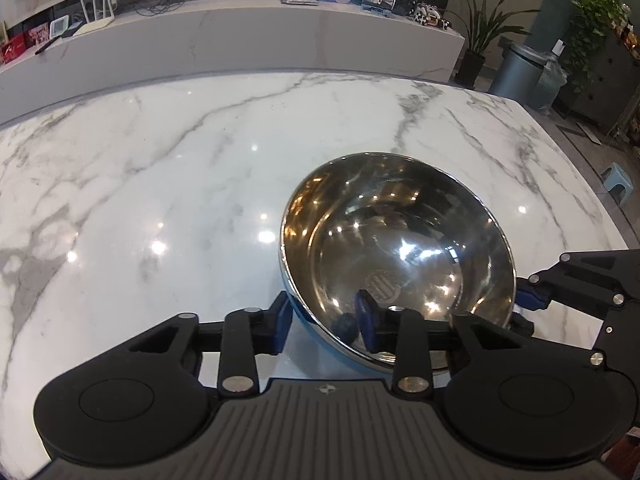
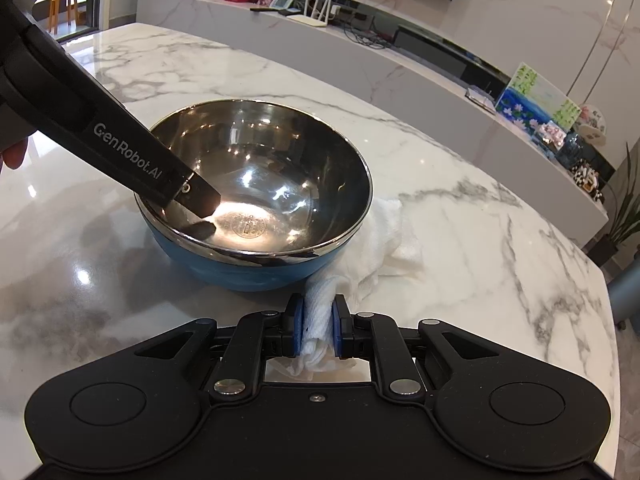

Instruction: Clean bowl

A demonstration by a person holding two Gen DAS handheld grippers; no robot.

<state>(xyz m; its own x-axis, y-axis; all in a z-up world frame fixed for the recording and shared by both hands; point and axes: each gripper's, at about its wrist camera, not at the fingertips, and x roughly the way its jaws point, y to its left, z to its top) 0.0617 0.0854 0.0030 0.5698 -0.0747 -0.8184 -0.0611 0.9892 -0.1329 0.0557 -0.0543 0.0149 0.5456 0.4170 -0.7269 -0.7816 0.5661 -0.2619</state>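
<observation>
A steel bowl with a blue outside stands on the white marble table; it also shows in the right wrist view. My left gripper straddles the bowl's near rim, one finger inside and one outside, and looks shut on the rim; it reaches into the bowl from the left in the right wrist view. My right gripper is shut on a white cloth that trails on the table beside the bowl's right side. The right gripper also shows at the bowl's right edge.
A long marble counter runs behind the table with a router, boxes, pictures and cables. Potted plants, a grey bin and a small stool stand past the table's right edge.
</observation>
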